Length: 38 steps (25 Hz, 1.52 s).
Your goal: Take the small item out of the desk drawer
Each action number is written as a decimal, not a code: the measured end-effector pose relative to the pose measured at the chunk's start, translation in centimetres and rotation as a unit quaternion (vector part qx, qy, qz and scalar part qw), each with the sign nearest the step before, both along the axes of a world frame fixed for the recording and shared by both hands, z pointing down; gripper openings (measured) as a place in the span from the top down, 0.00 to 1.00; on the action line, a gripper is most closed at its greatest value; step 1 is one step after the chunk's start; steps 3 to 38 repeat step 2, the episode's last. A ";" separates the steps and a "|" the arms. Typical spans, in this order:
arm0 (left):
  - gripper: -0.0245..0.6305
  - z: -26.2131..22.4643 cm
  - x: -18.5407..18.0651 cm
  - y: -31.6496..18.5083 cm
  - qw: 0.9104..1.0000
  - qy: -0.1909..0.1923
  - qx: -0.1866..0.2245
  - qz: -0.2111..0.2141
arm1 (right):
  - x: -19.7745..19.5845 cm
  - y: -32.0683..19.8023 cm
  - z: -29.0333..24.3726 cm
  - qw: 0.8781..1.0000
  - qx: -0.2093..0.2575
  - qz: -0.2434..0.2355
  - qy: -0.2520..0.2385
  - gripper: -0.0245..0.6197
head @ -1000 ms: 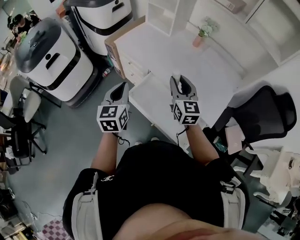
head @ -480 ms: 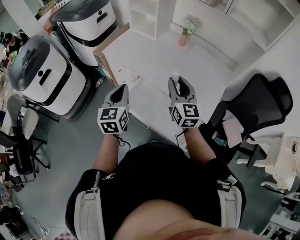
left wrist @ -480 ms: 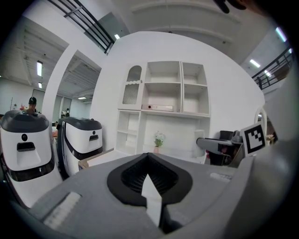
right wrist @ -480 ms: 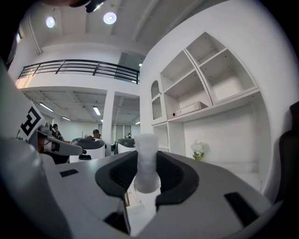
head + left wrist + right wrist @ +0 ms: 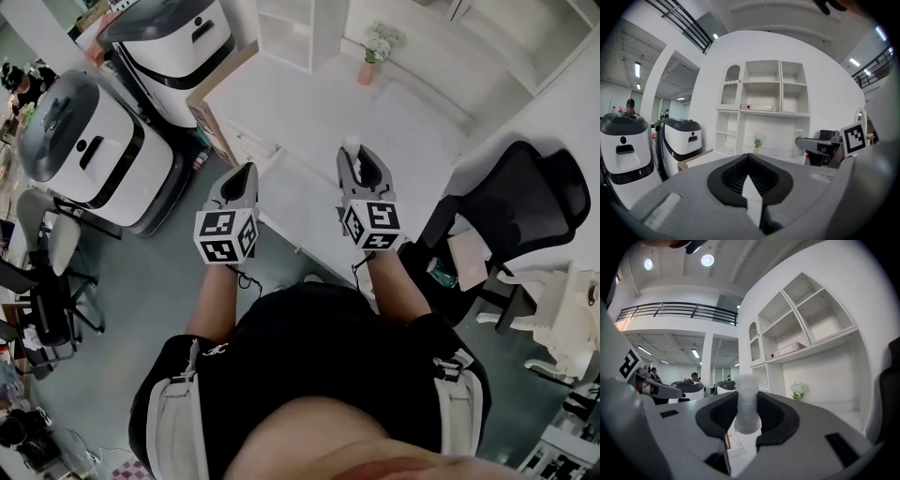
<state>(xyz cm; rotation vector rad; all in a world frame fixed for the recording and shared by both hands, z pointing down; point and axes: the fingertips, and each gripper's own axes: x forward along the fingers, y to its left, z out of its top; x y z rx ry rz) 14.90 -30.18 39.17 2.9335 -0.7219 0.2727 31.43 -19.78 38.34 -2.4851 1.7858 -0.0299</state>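
My right gripper [image 5: 363, 161] is shut on a small white cylinder [image 5: 352, 150], which stands upright between the black pads [image 5: 774, 414] in the right gripper view, where the small white cylinder [image 5: 748, 404] fills the gap. It hangs above the pulled-out white drawer [image 5: 298, 204] of the white desk [image 5: 309, 103]. My left gripper [image 5: 246, 174] is to the drawer's left at the same height, shut with nothing in it; the left gripper [image 5: 751, 187] shows only a thin sliver between its jaws. The drawer's inside looks plain white.
Two white-and-black robot units [image 5: 89, 141] [image 5: 183, 37] stand left of the desk. A black office chair [image 5: 525, 206] is at the right. A pink vase with flowers [image 5: 372, 58] sits at the desk's back, by white shelves [image 5: 291, 28].
Both grippers keep the same pose with the cylinder still held. Only the head view has shifted a little over the desk.
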 end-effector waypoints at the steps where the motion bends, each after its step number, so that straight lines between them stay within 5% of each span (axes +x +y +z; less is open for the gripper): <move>1: 0.94 0.0 0.2 0.0 1.000 0.000 0.001 0.001 | 0.1 0.0 0.1 1.000 0.000 0.000 -0.001 0.77; 38: 0.94 0.1 0.3 0.1 1.000 0.000 0.001 0.001 | 0.3 0.0 0.2 1.000 0.000 0.001 -0.001 0.77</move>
